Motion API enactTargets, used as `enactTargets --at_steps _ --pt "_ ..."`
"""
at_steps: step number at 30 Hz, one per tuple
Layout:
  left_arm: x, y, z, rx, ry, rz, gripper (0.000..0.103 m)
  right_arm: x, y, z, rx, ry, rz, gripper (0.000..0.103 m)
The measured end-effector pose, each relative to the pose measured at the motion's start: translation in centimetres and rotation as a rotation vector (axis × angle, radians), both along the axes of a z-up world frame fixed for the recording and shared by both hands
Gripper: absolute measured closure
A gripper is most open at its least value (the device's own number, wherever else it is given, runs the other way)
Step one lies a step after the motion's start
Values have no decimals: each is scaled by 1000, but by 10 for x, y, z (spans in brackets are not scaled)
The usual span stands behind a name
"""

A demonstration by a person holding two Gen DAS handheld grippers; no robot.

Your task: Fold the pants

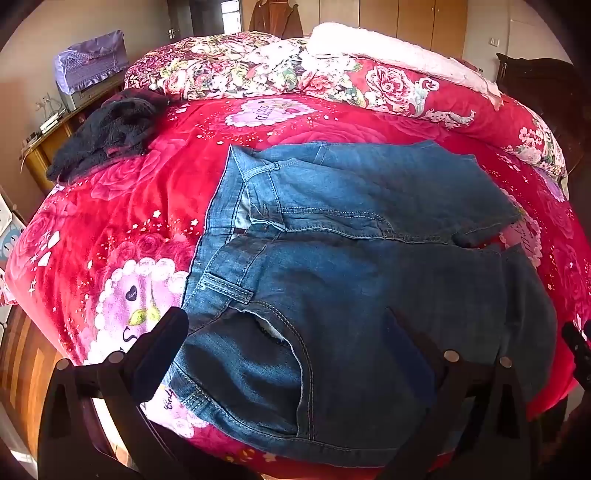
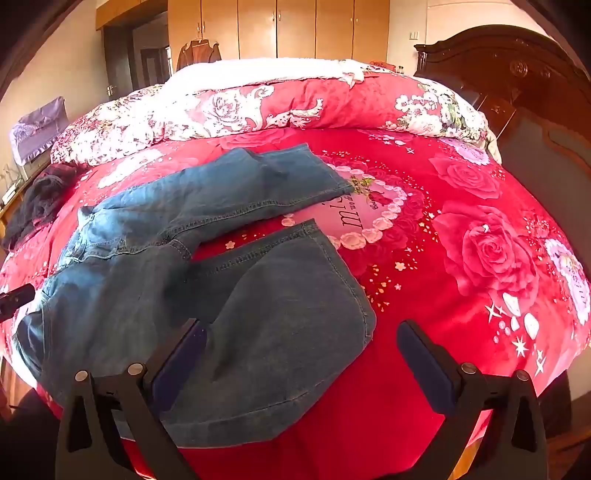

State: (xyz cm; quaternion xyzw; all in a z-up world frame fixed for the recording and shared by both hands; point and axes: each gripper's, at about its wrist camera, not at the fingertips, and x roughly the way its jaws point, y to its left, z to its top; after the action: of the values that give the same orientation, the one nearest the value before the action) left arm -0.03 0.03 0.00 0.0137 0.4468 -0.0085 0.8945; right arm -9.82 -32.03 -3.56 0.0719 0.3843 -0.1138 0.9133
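A pair of blue jeans (image 1: 351, 258) lies spread flat on a red rose-print blanket (image 1: 122, 206), with its waistband to the left and both legs running right. My left gripper (image 1: 288, 350) is open over the near hip and front pocket, its jaws wide apart and gripping nothing. In the right wrist view the two legs (image 2: 229, 192) lie apart, and the near leg's hem (image 2: 332, 280) is close to me. My right gripper (image 2: 303, 354) is open, its left finger over the near leg and its right finger over bare blanket (image 2: 461, 258).
A black garment (image 1: 107, 136) lies crumpled at the bed's far left. A folded floral quilt (image 1: 258, 70) with white fleece (image 1: 388, 48) runs along the back. A dark wooden headboard (image 2: 517, 92) stands on the right, with wardrobes (image 2: 277, 26) behind. The bed's near edge drops to a wood floor (image 1: 26, 369).
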Motion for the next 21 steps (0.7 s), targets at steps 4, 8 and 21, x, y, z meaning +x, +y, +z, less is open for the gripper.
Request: enactTargets --at_steps 4,8,21 --pt "-4 3 1 8 -2 1 0 1 1 -1 -2 2 6 0" --pt "0 -1 -3 6 3 -3 0 2 1 -1 -2 4 9 0" --pt "2 -2 -2 -2 14 -9 0 2 -2 -3 3 10 3 0"
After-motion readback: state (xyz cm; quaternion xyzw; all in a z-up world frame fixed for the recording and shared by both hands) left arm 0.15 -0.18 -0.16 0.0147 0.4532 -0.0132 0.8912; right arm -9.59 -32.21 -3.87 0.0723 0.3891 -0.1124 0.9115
